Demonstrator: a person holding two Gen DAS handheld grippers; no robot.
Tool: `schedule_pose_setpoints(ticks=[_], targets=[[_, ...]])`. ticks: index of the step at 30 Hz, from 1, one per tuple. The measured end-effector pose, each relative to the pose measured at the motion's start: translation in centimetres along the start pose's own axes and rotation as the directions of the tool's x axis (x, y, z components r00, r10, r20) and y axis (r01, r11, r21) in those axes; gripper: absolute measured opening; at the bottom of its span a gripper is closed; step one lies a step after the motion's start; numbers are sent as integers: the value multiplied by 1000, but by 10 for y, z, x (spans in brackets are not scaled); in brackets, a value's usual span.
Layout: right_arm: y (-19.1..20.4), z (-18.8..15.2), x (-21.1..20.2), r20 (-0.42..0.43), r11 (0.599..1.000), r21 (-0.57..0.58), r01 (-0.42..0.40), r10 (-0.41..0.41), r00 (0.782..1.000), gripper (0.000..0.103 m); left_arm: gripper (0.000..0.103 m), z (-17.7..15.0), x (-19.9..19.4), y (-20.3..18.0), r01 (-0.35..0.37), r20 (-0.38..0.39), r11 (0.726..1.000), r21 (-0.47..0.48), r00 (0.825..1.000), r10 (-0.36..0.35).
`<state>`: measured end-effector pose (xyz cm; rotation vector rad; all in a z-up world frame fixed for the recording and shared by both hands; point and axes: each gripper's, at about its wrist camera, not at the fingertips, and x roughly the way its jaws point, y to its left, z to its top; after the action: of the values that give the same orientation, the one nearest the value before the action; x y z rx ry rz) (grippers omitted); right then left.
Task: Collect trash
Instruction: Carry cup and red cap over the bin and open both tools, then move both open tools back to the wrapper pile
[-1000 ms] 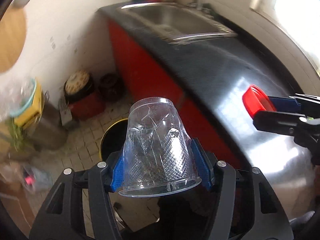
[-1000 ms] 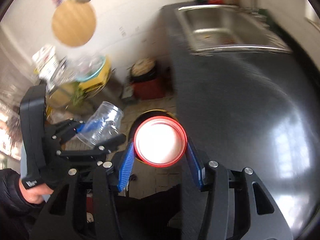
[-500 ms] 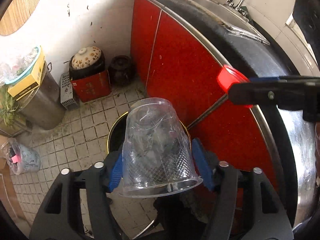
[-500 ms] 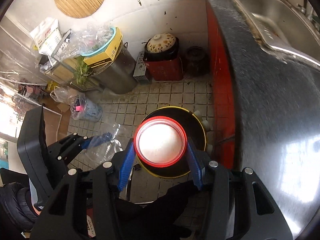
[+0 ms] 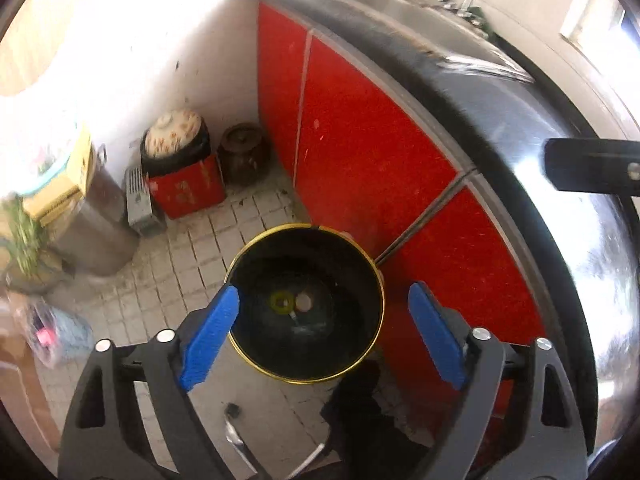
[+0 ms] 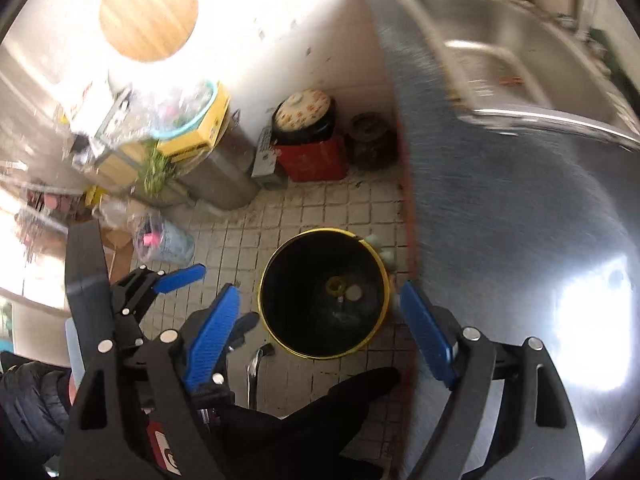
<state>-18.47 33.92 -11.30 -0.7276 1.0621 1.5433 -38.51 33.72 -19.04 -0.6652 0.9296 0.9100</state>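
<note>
A black trash bin with a yellow rim [image 5: 376,280] [image 6: 382,276] stands on the tiled floor beside the red cabinets. Small round pieces of trash [image 5: 292,302] [image 6: 344,288] lie at its bottom. My left gripper [image 5: 324,336] is open and empty, hovering over the bin. My right gripper [image 6: 320,334] is open and empty, also above the bin. The left gripper also shows in the right wrist view [image 6: 132,292], to the bin's left. The clear plastic cup and the red lid are not clearly visible.
A black counter [image 6: 500,220] with a steel sink [image 6: 500,60] runs along the right over red cabinet doors [image 5: 360,152]. A red box with a ceramic pot [image 5: 180,172], a dark jar [image 5: 242,152], a metal drum [image 6: 224,176] and bags [image 6: 164,236] stand by the wall.
Both grippers have opened. The clear cup has left the left gripper and the red lid has left the right gripper. Both grippers now look down into the bin.
</note>
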Motion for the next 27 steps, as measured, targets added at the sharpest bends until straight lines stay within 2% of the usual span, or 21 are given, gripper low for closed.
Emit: schedule_pose_setpoints(ticks=[3, 5, 7, 8, 11, 12, 14, 15, 16, 18, 20, 22, 24, 26, 27], targets=[[-27, -24, -52, 68, 996, 78, 48, -53, 996, 88, 92, 17, -26, -35, 6, 52, 996, 84, 999, -11], [-50, -50, -95, 118, 984, 149, 102, -120, 986, 90, 93, 30, -46, -68, 23, 96, 988, 156, 995, -39], [-74, -82, -137, 146, 958, 231, 172, -209, 967, 91, 94, 39, -60, -101, 49, 118, 976, 213, 990, -75], [-85, -97, -154, 157, 942, 271, 199, -247, 956, 91, 94, 45, -68, -126, 91, 123, 963, 255, 984, -125], [-120, -159, -210, 164, 863, 409, 296, -389, 907, 92, 94, 52, -83, -192, 175, 112, 916, 362, 967, -229], [-132, -186, -231, 154, 819, 466, 335, -448, 881, 92, 94, 51, -88, -227, 219, 95, 880, 422, 955, -283], [-147, -227, -260, 140, 750, 548, 370, -518, 844, 92, 94, 43, -94, -271, 270, 65, 826, 495, 937, -344], [-154, -249, -272, 130, 712, 589, 381, -549, 825, 92, 94, 36, -98, -301, 300, 35, 788, 538, 926, -377], [-161, -276, -289, 113, 658, 642, 393, -589, 800, 92, 94, 30, -101, -322, 326, 11, 758, 565, 916, -402], [-169, -316, -312, 86, 575, 716, 397, -637, 766, 92, 94, 13, -109, -369, 384, -50, 684, 620, 889, -454], [-174, -358, -331, 61, 493, 780, 385, -673, 737, 92, 94, -5, -116, -405, 412, -92, 618, 669, 872, -481], [-179, -395, -344, 32, 418, 830, 368, -695, 718, 92, 94, -28, -123, -438, 425, -129, 545, 723, 857, -498], [-177, -425, -353, 9, 360, 865, 350, -708, 706, 92, 94, -46, -129, -465, 436, -164, 478, 762, 844, -510], [-176, -449, -358, -10, 310, 890, 333, -718, 696, 92, 94, -62, -133, -484, 439, -190, 427, 790, 838, -511], [-176, -455, -359, -15, 297, 897, 328, -721, 693, 92, 94, -67, -134, -490, 440, -199, 411, 798, 838, -509]])
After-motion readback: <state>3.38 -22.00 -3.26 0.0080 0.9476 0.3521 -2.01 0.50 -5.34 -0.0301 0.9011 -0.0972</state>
